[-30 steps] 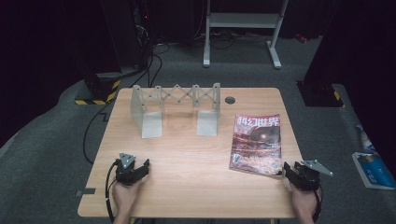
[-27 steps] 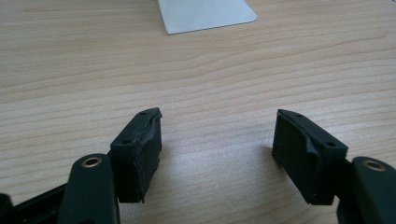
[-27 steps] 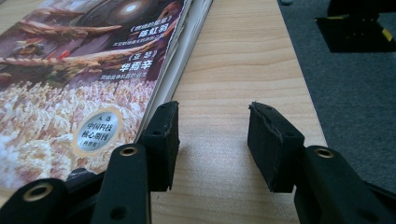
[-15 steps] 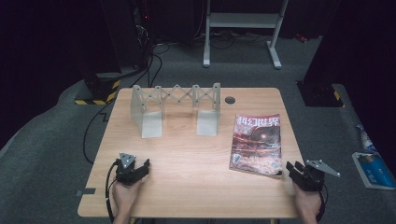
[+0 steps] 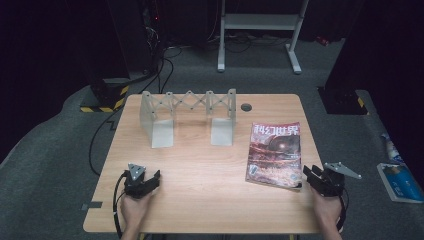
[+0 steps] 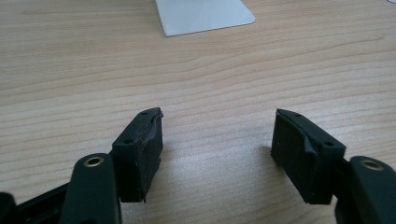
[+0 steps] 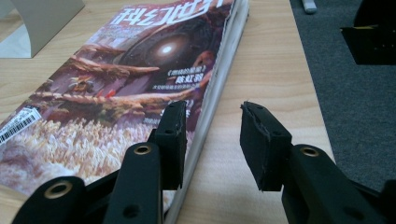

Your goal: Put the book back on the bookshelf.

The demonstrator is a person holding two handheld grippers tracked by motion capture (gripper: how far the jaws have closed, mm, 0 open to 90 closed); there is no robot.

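A magazine point(image 5: 274, 152) with a dark red cover lies flat on the right part of the wooden table point(image 5: 200, 165). My right gripper point(image 5: 309, 173) sits at its near right corner. In the right gripper view the magazine point(image 7: 116, 93) has one jaw above its cover and the other over bare table, so its page edge runs up through the gap. The right gripper point(image 7: 212, 121) has just been closing its jaws, and the pads do not press the pages. My left gripper point(image 5: 150, 176) rests near the front left of the table, where the left gripper point(image 6: 217, 135) stands open over bare wood.
A white accordion-style book rack point(image 5: 187, 112) stands at the back middle of the table; its base plate point(image 6: 205, 14) lies ahead of the left gripper. A round cable hole point(image 5: 245, 106) is behind the magazine. The table's right edge point(image 7: 308, 93) runs close beside the right gripper.
The right gripper has lifted a little at the magazine's corner and its jaws stand narrower. The left gripper and the magazine have not moved.
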